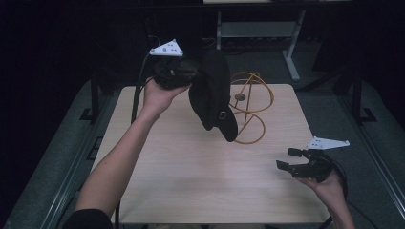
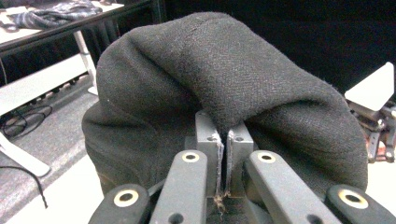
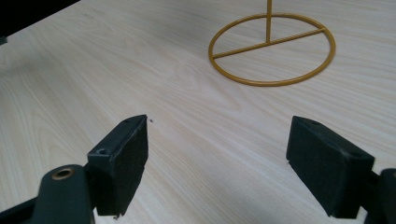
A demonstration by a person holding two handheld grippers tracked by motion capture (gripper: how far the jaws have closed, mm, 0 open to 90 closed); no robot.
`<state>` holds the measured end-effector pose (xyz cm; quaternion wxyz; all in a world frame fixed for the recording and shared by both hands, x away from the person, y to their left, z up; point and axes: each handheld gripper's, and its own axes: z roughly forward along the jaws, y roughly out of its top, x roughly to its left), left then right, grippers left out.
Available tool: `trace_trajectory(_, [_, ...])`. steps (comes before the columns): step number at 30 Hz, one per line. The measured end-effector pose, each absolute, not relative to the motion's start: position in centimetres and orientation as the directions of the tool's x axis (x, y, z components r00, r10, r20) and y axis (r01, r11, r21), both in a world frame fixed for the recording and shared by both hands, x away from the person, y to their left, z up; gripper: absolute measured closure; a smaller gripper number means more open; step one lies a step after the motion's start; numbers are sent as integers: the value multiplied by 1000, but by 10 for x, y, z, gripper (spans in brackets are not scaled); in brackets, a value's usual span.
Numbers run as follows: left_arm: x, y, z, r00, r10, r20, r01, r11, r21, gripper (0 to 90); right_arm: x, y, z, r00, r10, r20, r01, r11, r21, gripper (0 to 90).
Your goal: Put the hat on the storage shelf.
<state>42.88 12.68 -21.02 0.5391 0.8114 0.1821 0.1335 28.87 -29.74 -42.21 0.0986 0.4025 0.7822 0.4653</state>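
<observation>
While the right claw (image 1: 290, 159) gapes low, left claw (image 1: 195, 75) raised, clamping black cap (image 1: 212, 95).

Black gripper (image 1: 292, 159), grey plate, seemingly dark sleeve (image 1: 88, 218).

The near half of the wooden table (image 1: 191, 181) lies bare, open for passage. At the far middle a gold wire stand (image 1: 250, 107) blocks the way, its ring base (image 3: 272, 49) flat on the wood. The black cap (image 1: 212, 95) hangs just before it, crowding that side
</observation>
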Motion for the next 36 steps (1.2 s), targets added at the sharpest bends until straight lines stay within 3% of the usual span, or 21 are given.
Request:
trace_trajectory(12, [450,86,-172,909,409,87,103,-421,901,876,288,-308,-420,-629,742,230,538,203,818,195])
trace_trajectory(21, [465,45,-179,921,385,62,134,-461,877,875,289,-308,-421,-630,740,236,541,201,816,200])
trace_trajectory(33, [497,-31,-205,930,365,-29,243,-556,795,865,291,-305,-423,-635,734,241,551,211,807,201])
trace_trajectory(35, [503,-38,-214,922,371,-111,309,-532,788,779,292,-304,-424,-636,733,240,556,220,802,201])
trace_trajectory(36, [503,-38,-214,922,371,-111,309,-532,788,745,293,-303,-424,-635,735,239,559,223,799,200])
